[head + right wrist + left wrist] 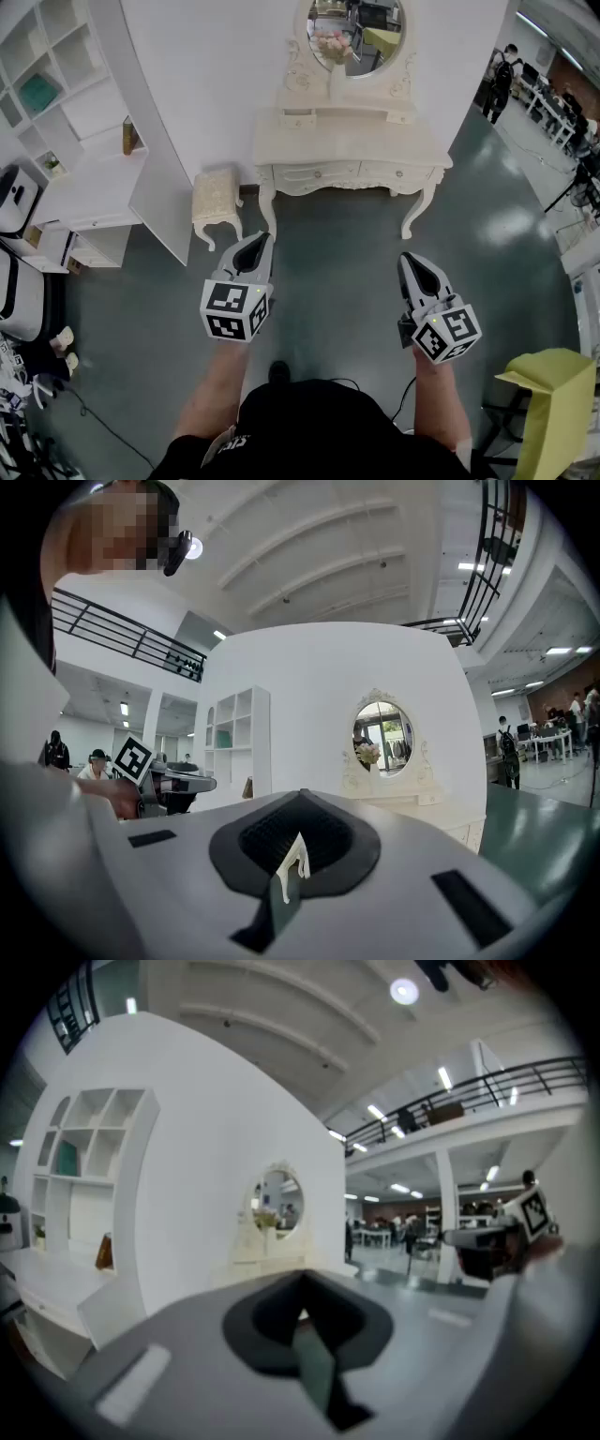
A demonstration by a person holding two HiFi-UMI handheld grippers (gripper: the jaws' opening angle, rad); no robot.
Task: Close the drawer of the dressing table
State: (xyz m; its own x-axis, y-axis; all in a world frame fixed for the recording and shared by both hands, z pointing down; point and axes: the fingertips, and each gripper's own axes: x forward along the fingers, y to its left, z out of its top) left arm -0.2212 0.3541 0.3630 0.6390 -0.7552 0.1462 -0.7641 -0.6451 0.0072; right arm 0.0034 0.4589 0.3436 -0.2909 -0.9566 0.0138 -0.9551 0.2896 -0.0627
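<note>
The cream dressing table [349, 148] with its oval mirror [356, 34] stands against the white wall, well ahead of me. Two front drawers [323, 172] look flush. A small upper-left drawer [298, 119] seems to stick out slightly, though I cannot be sure at this distance. My left gripper [258, 238] and right gripper [411, 259] hover over the green floor, well short of the table, both shut and holding nothing. The left gripper view shows its shut jaws [302, 1281] aimed towards the table [267, 1246]. In the right gripper view, the right gripper [300, 797] faces the table [398, 785] too.
A cushioned stool [216, 199] stands left of the table. A white shelf unit [89, 141] fills the left side. A yellow object [553, 398] sits at the lower right. People [502, 75] stand far off at the right. A cable lies on the floor at the lower left.
</note>
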